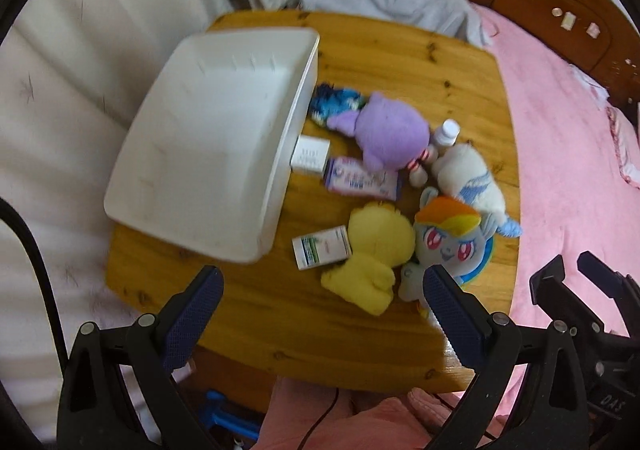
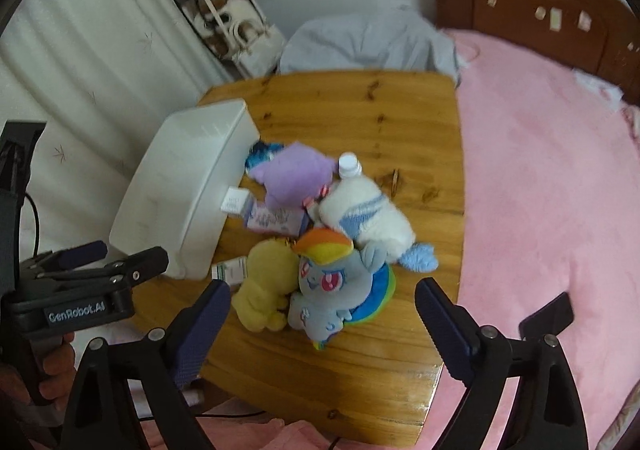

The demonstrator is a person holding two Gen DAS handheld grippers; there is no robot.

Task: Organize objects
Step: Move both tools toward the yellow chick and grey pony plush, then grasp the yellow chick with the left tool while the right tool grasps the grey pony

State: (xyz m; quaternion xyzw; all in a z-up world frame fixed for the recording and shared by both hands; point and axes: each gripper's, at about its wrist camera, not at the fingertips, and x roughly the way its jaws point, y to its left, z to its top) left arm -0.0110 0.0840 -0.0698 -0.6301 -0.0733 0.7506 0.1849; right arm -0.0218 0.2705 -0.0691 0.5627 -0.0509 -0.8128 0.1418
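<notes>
A white empty bin (image 1: 208, 130) sits on the left of a wooden table (image 1: 280, 314). Beside it lie a purple plush (image 1: 384, 134), a white plush (image 1: 468, 178), a yellow plush (image 1: 372, 254), a rainbow-maned pony plush (image 1: 448, 242), a blue fuzzy toy (image 1: 332, 104), a white bottle (image 1: 446, 134), and three small boxes (image 1: 320, 248). The same pile shows in the right wrist view, with the pony (image 2: 332, 278) nearest. My left gripper (image 1: 320, 310) is open and empty above the table's near edge. My right gripper (image 2: 322, 326) is open and empty, near the pony.
A pink-covered bed (image 2: 540, 210) runs along the table's right side, with a wooden headboard (image 2: 540, 22) behind. A grey cloth (image 2: 368, 42) lies past the table's far edge. White curtains (image 2: 80, 50) hang on the left. The other gripper's body (image 2: 80, 290) shows at the left.
</notes>
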